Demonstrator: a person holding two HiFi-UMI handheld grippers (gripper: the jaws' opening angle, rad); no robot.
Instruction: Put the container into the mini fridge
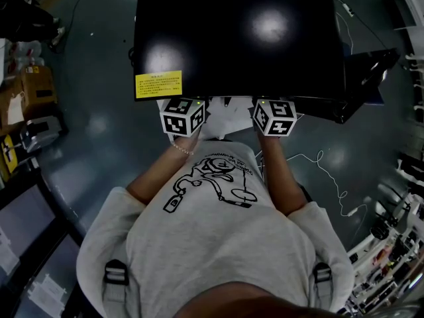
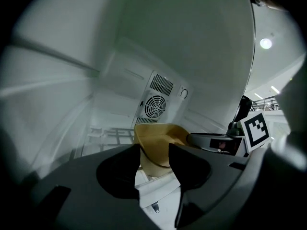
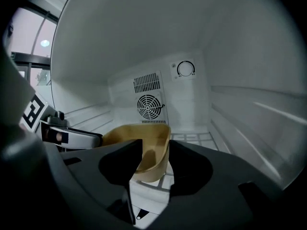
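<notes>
- The black top of the mini fridge [image 1: 265,45] carries a yellow label [image 1: 158,84] with dark print too small to read. The person's grey shirt [image 1: 218,257] bears a line drawing whose lettering is also unreadable.
- On the white back wall inside, a round dial [image 3: 185,69] sits above and to the right of a fan grille [image 3: 149,104]. No marks on either can be read.
- The tan container [image 3: 132,133] stands on the wire shelf [image 3: 196,139] inside the fridge, in front of the grille.
- The right gripper [image 3: 156,150] has its jaws apart. The container's right wall stands in the gap, closer to the right jaw and clear of the left one.
- The left gripper [image 2: 154,150] also has its jaws apart, astride the container's left wall, and no pad visibly presses on it.
- The head view shows only the two marker cubes [image 1: 182,116] at the fridge's front edge, and neither the jaws nor the container. Each gripper view shows the fridge interior, with the other gripper across the container.
</notes>
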